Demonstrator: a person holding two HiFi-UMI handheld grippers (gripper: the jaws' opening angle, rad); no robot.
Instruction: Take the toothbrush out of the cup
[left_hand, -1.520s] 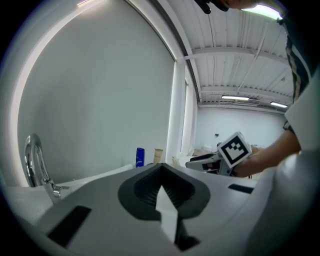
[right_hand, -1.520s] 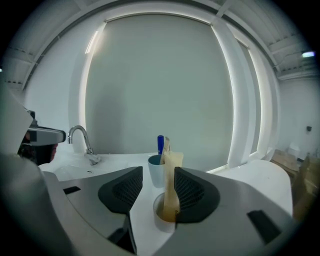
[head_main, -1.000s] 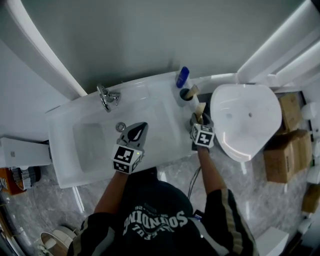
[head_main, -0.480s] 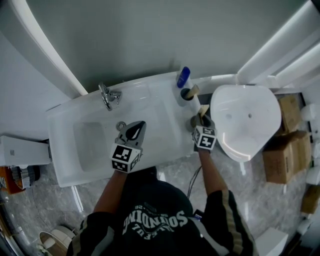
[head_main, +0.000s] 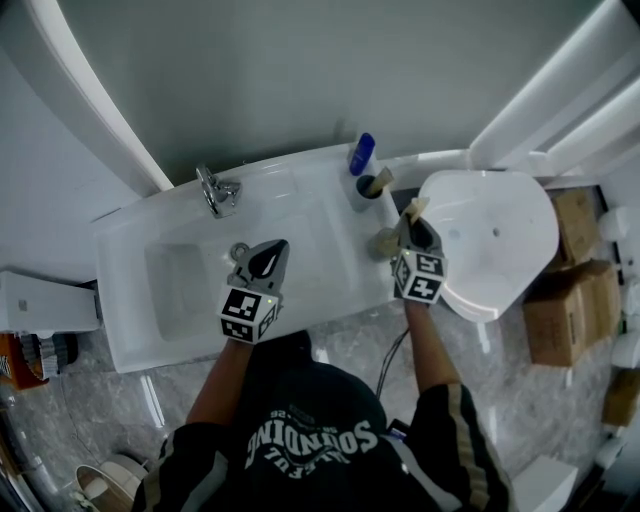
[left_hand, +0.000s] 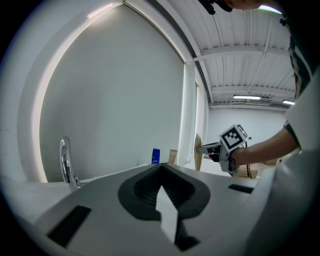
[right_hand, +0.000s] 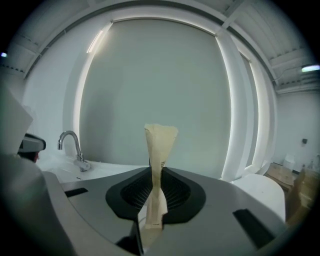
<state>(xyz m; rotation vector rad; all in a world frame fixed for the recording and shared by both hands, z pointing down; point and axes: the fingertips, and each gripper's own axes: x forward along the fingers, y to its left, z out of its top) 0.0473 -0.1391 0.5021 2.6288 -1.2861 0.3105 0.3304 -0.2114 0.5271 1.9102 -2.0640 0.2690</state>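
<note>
Paper-wrapped toothbrush (right_hand: 159, 165), upright and clear of the cup (head_main: 384, 243), which stands on the washbasin (head_main: 130, 300) rim at eight o'clock of it. The right tongs (head_main: 412, 218) are closing on the toothbrush's lower shaft, pads pressing it. One second earlier these tongs sat low at the cup; they now stand higher, with the toothbrush lifted out. At eleven o'clock of the cup: a second, dark cup (head_main: 366, 190) and a blue bottle (head_main: 361, 153). Left tongs (head_main: 268, 258), clenched and empty, over the basin, unmoved; tap (head_main: 215, 190) at eleven o'clock of them.
</note>
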